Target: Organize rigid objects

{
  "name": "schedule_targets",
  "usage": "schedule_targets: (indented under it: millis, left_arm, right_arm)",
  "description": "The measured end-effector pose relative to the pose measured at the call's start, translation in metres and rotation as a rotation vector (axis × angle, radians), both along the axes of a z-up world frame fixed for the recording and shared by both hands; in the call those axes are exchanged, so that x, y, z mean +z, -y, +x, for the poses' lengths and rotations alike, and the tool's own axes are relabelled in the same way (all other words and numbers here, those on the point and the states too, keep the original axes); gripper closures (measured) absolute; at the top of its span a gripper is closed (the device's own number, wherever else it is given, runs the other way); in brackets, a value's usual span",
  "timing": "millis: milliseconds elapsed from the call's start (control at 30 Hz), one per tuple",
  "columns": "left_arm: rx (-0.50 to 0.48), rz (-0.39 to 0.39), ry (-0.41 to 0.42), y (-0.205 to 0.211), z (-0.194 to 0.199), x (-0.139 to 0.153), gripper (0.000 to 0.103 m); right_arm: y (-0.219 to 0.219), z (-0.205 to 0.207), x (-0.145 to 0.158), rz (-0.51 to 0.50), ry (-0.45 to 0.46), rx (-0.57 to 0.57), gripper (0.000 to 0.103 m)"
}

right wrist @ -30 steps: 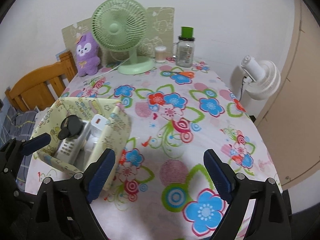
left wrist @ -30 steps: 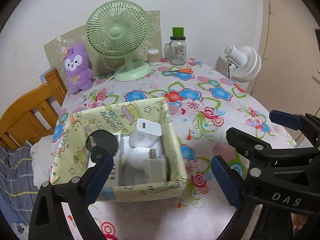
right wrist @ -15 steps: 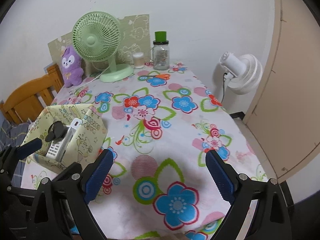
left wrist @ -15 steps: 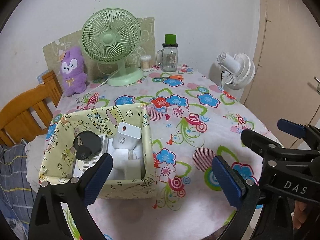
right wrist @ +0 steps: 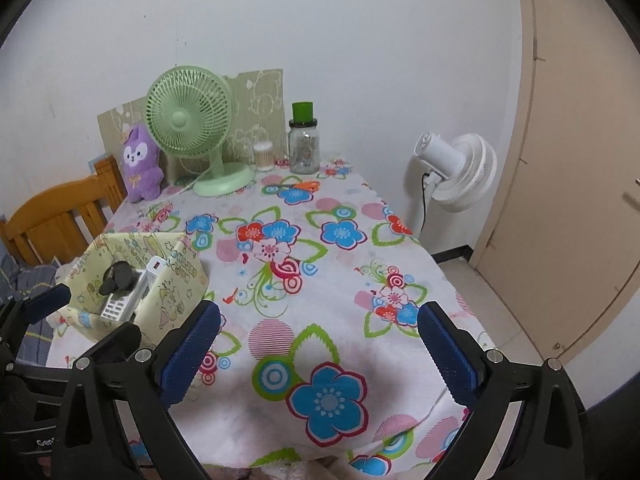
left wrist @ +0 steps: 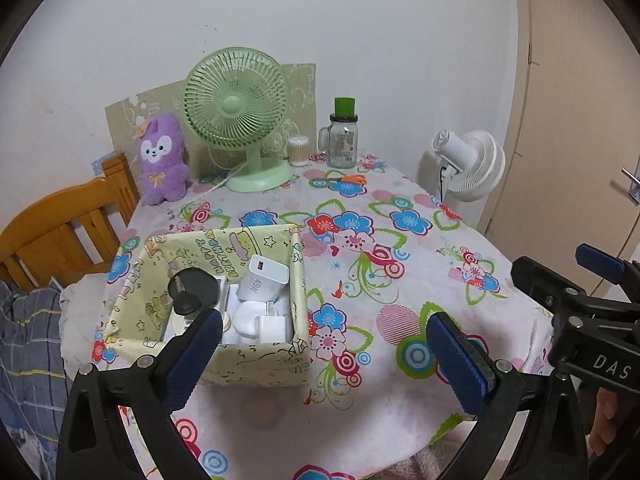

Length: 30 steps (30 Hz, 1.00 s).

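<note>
A: From the left wrist view, why is everything bunched in that yellow fabric box (left wrist: 256, 364)?

B: Judging by the task, it serves as the bin for the hard items. It sits near the table's (left wrist: 400, 280) front-left corner, and inside are a white charger (left wrist: 262, 278), a black round piece (left wrist: 192, 290), what looks like a power strip under it, and more white plugs (left wrist: 260, 322) against the near wall. The charger leans on the pile, so the box looks fairly full.

A: And the left hand-held gripper (left wrist: 322, 356)?

B: Spread wide, nothing between its blue pads, hanging over the front edge just beside the box. It seems finished, or waiting.

A: Now the right wrist view.

B: The right hand-held gripper (right wrist: 318, 350) has just been opening and stands fully spread, empty, above bare tablecloth at the front edge. The box (right wrist: 176, 280) is off to its left; the other gripper's blue tip shows at the far left.

A: What else is on the table?

B: Along the back edge, a green fan (right wrist: 192, 128), a purple plush (right wrist: 140, 168), a jar (right wrist: 304, 144) and a small cotton-swab tub stand upright. Whether they belong to the tidying, I can't tell.
</note>
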State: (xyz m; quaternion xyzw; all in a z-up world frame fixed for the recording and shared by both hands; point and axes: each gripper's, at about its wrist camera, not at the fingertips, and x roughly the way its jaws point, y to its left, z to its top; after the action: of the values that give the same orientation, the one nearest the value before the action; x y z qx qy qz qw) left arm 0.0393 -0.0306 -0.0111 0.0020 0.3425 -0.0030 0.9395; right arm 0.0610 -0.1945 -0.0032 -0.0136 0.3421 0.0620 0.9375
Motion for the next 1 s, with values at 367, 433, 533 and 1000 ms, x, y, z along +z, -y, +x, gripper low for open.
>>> schedule_targets:
  millis: [367, 433, 533, 1000]
  left_arm:
    - [-0.006, 0.002, 0.078, -0.005, -0.024, 0.015, 0.0]
    - [-0.009, 0.006, 0.091, -0.005, -0.027, 0.016, 0.0]
    - [-0.016, 0.002, 0.104, -0.006, -0.03, 0.018, 0.0]
    - [-0.027, 0.005, 0.13, -0.009, -0.033, 0.022, 0.0]
  right_arm:
    - [-0.002, -0.025, 0.006, -0.015, 0.039, 0.013, 0.002]
    - [-0.002, -0.028, 0.007, -0.009, 0.044, 0.009, 0.002]
    - [-0.002, -0.033, 0.008, -0.008, 0.05, -0.001, 0.002]
    - [-0.006, -0.043, 0.015, -0.009, 0.102, -0.028, 0.002]
